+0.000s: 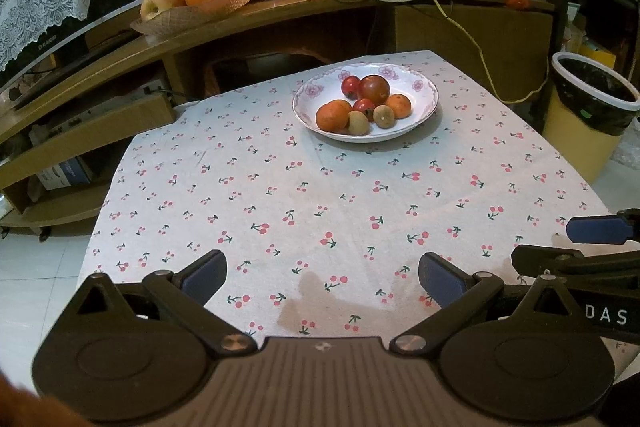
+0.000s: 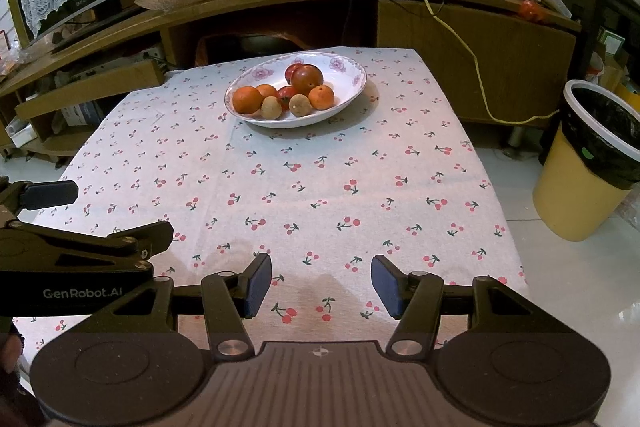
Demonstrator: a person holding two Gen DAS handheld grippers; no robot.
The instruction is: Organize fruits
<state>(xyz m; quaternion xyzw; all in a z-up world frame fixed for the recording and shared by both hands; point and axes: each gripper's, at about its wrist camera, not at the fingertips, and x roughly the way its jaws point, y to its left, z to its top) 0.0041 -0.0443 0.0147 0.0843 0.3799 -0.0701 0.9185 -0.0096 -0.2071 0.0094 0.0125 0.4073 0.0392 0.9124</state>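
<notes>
A white floral plate (image 1: 424, 83) (image 2: 348, 67) stands at the far side of the table with the cherry-print cloth (image 1: 320, 203) (image 2: 304, 187). It holds several small fruits: oranges (image 1: 333, 115) (image 2: 247, 100), red tomatoes (image 1: 375, 89) (image 2: 306, 79) and brown kiwi-like fruits (image 1: 384, 116) (image 2: 300, 105). My left gripper (image 1: 320, 277) is open and empty above the near edge. My right gripper (image 2: 318, 285) is open and empty beside it. Each gripper shows at the side of the other's view.
A wooden shelf (image 1: 280, 7) behind the table carries a basket (image 1: 200, 13) of large oranges and apples, cables and white boxes. A small red fruit (image 1: 518, 1) (image 2: 531, 11) lies on its right end. A yellow bin (image 1: 588, 111) (image 2: 588, 163) stands at the right.
</notes>
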